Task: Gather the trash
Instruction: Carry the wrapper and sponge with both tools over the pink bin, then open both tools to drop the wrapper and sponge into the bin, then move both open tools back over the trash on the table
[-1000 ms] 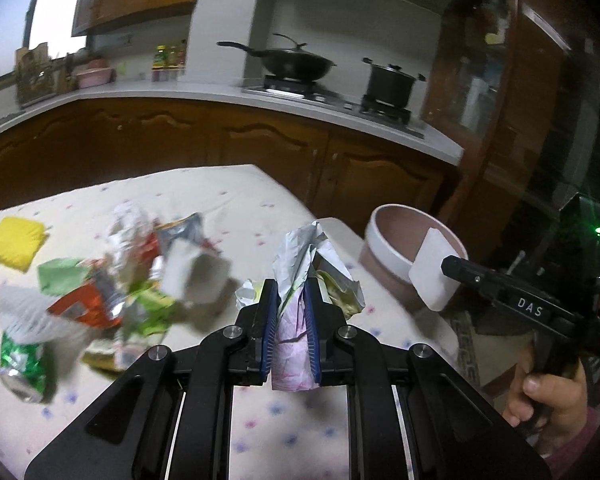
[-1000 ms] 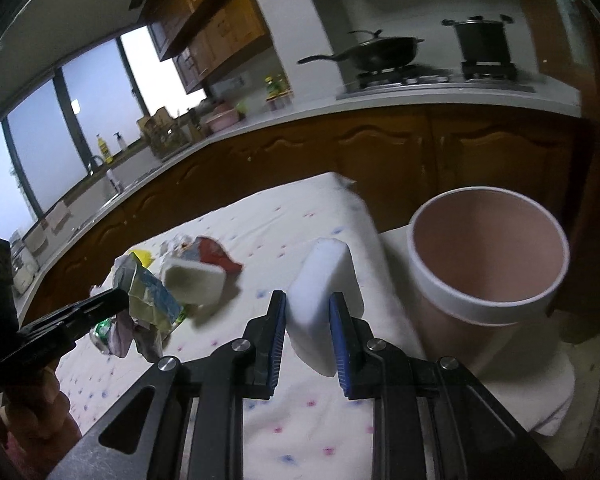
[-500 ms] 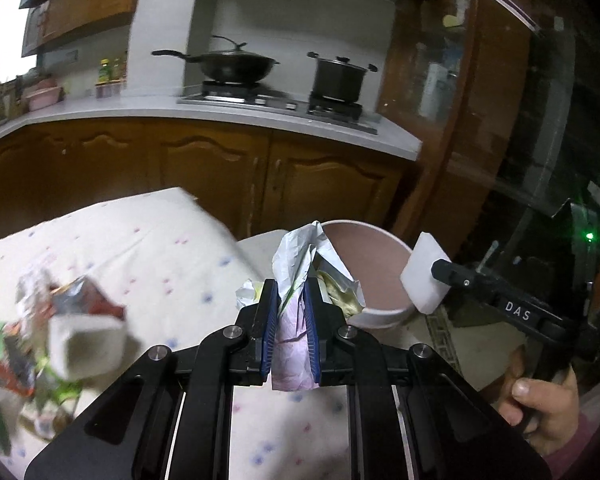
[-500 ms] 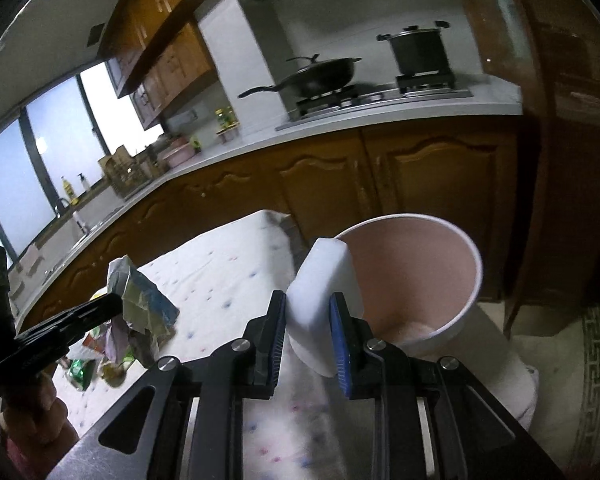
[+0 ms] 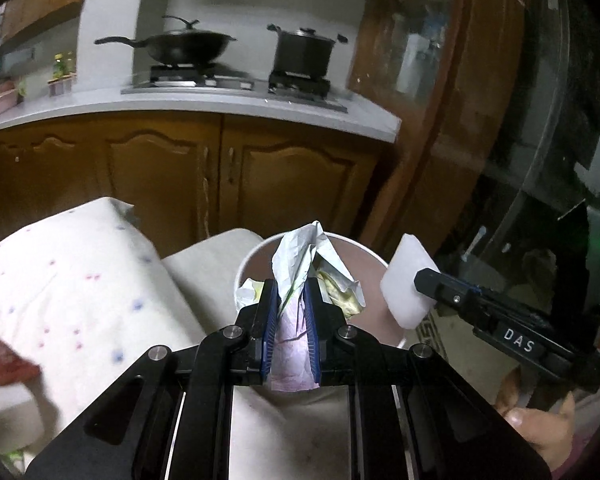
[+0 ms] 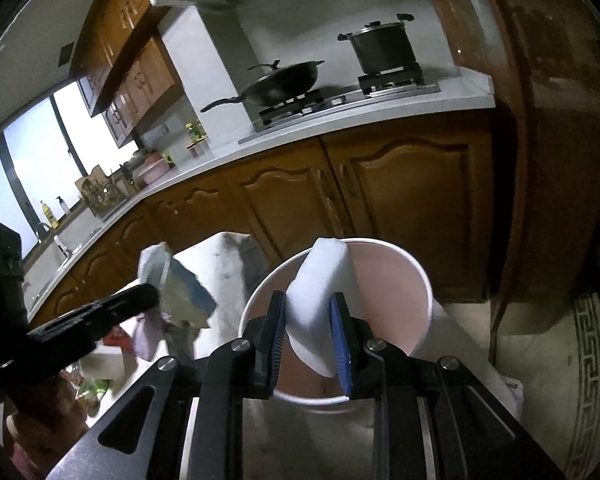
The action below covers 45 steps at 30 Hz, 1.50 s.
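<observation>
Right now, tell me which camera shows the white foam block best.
The left wrist view: the white foam block appears side-on, clamped at the right gripper tip beside the bin. The right wrist view shows the block closer, over the bin's mouth, but its own fingers cover both faces.

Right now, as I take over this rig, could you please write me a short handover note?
Left gripper: shut on crumpled wrappers, in front of the pink bin.
Right gripper: shut on a white foam block, at the bin's mouth.
Done: both pieces lifted off the table and carried to the bin.
Left: release both into the bin, then go back for the trash still on the table, such as the red packet at the left edge.
</observation>
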Available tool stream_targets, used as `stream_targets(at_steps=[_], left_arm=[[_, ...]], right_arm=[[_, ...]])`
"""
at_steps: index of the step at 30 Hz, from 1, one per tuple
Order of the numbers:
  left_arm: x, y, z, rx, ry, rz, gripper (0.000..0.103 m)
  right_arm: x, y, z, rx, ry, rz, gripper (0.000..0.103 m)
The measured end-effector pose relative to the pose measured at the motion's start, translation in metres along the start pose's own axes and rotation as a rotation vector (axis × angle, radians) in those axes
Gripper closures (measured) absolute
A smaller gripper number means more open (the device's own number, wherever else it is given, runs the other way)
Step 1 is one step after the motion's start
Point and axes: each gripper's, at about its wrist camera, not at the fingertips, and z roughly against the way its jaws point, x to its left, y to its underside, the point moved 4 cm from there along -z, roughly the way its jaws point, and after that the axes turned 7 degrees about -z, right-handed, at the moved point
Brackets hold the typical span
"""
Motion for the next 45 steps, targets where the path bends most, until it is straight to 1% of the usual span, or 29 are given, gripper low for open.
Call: stream_targets(at_steps=[7, 11, 13, 14, 16, 17, 18, 19, 20, 21, 22, 27, 29, 30, 31, 33, 34, 37, 45], left_arm=[[-0.005, 0.004, -0.046, 0.088, 0.025, 0.011, 0.090], [-0.004, 0.007, -0.060, 0.117, 0.026, 0.011, 0.089], [-0.006, 0.008, -0.064, 0.128, 0.033, 0.009, 0.089], [-0.007, 0.008, -0.066, 0.135, 0.032, 0.008, 0.085], [-0.007, 0.010, -0.069, 0.142, 0.035, 0.006, 0.081], [-0.007, 0.010, -0.069, 0.147, 0.033, 0.004, 0.073], [-0.007, 0.011, -0.069, 0.149, 0.028, 0.002, 0.067], [-0.007, 0.011, -0.067, 0.142, 0.025, 0.004, 0.060], [-0.007, 0.010, -0.066, 0.137, 0.023, 0.004, 0.059], [-0.006, 0.011, -0.065, 0.134, 0.019, 0.004, 0.059], [-0.005, 0.011, -0.063, 0.133, 0.018, 0.007, 0.059], [0.003, 0.016, -0.049, 0.122, 0.013, 0.033, 0.059], [0.008, 0.020, -0.038, 0.112, 0.003, 0.046, 0.053], [0.010, 0.022, -0.034, 0.105, 0.001, 0.052, 0.052], [0.013, 0.024, -0.027, 0.097, -0.004, 0.057, 0.051], [0.019, 0.028, -0.015, 0.089, -0.014, 0.071, 0.051], [0.022, 0.030, -0.009, 0.083, -0.016, 0.078, 0.051], [0.031, 0.040, 0.012, 0.063, -0.045, 0.099, 0.049], [0.061, 0.070, 0.067, 0.027, -0.108, 0.172, 0.047]], right_arm=[[-0.016, 0.000, -0.022, 0.036, 0.016, -0.026, 0.080], [-0.021, 0.000, -0.030, 0.049, 0.028, -0.033, 0.079], [-0.023, 0.000, -0.034, 0.055, 0.034, -0.038, 0.076], [-0.024, 0.000, -0.036, 0.059, 0.037, -0.041, 0.076], [-0.027, 0.000, -0.039, 0.070, 0.034, -0.061, 0.070], [-0.028, 0.000, -0.040, 0.072, 0.036, -0.064, 0.070], [-0.029, 0.001, -0.040, 0.072, 0.040, -0.065, 0.070], [-0.029, 0.001, -0.039, 0.069, 0.043, -0.068, 0.067], [-0.030, 0.001, -0.038, 0.067, 0.039, -0.074, 0.063], [-0.030, 0.000, -0.037, 0.066, 0.039, -0.076, 0.057], [-0.030, 0.000, -0.035, 0.059, 0.040, -0.075, 0.056], [-0.028, -0.002, -0.026, 0.039, 0.038, -0.083, 0.056], [-0.024, -0.001, -0.022, 0.033, 0.032, -0.079, 0.052], [-0.022, -0.001, -0.020, 0.029, 0.024, -0.081, 0.045], [-0.019, -0.001, -0.018, 0.023, 0.015, -0.083, 0.035], [-0.012, 0.002, -0.013, 0.010, 0.000, -0.080, 0.023], [-0.009, 0.003, -0.012, 0.006, -0.005, -0.077, 0.020], [0.002, 0.006, -0.009, 0.008, -0.030, -0.079, 0.016], [0.035, 0.027, -0.006, 0.031, -0.084, -0.071, 0.013]])
